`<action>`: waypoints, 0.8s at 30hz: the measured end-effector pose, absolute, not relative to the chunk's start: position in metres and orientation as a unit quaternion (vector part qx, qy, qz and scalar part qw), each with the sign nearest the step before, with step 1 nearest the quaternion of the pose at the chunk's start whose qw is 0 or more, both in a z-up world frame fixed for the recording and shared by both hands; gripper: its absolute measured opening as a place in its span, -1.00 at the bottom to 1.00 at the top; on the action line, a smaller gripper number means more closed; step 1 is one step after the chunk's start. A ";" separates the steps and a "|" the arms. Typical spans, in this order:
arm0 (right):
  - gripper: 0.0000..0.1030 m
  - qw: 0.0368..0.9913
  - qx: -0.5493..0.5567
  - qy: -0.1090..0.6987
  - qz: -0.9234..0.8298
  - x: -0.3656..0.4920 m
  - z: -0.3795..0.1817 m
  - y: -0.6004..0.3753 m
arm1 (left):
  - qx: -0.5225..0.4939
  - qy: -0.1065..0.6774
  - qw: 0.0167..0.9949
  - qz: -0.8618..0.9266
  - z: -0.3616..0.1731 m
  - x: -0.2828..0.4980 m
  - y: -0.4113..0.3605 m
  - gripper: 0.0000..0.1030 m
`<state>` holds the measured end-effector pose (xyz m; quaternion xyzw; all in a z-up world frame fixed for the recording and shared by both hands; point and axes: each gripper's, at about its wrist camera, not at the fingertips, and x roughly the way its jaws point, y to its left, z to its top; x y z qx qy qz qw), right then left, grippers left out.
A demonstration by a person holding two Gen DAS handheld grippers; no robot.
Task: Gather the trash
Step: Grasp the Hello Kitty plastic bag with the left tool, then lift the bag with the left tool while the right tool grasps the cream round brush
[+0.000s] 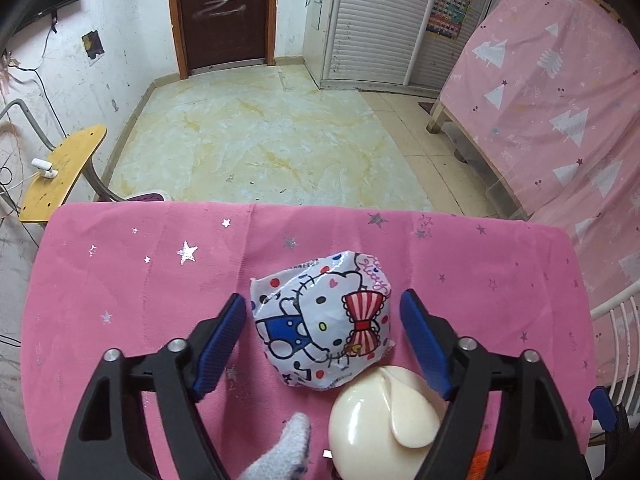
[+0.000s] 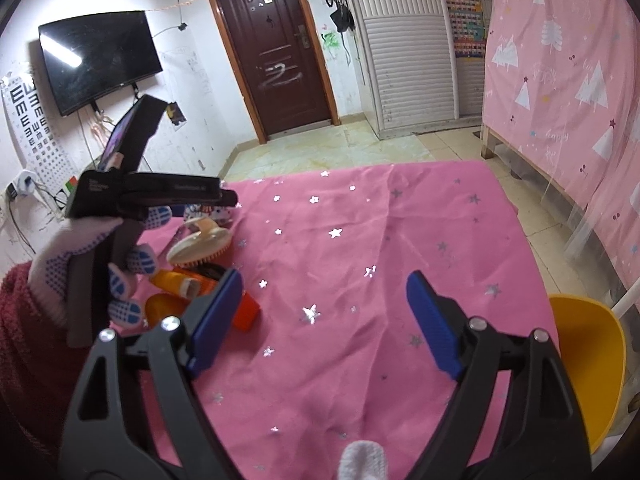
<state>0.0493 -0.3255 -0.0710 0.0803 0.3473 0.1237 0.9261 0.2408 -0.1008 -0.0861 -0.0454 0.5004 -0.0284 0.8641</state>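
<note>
One wrapper (image 1: 324, 320); one brush (image 1: 384, 412); two claws

A lived-in home room, likely a family's. The dark wooden door (image 2: 276, 52) anchors it: left of it a wall-mounted television (image 2: 98, 60) and an eye chart (image 2: 30, 120), right of it a white louvred wardrobe (image 2: 404, 48) and a pink tree-print curtain (image 2: 560, 60). Scribbles mark the door and the walls beside it, above a marble-patterned tile floor (image 1: 260, 140).
</note>
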 end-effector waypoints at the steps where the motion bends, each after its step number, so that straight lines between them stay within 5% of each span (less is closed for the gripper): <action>1: 0.57 0.926 0.080 0.348 0.123 0.049 -0.072 -0.324 | -0.047 0.502 0.863 -0.030 -0.088 0.241 -0.101 0.05; 9: 0.60 0.925 0.075 0.353 0.117 0.051 -0.074 -0.320 | -0.040 0.488 0.871 -0.036 -0.087 0.234 -0.106 -0.35; 24: 0.60 0.924 0.039 0.361 0.124 0.058 -0.070 -0.291 | -0.074 0.381 0.921 -0.042 -0.010 0.154 -0.076 -0.36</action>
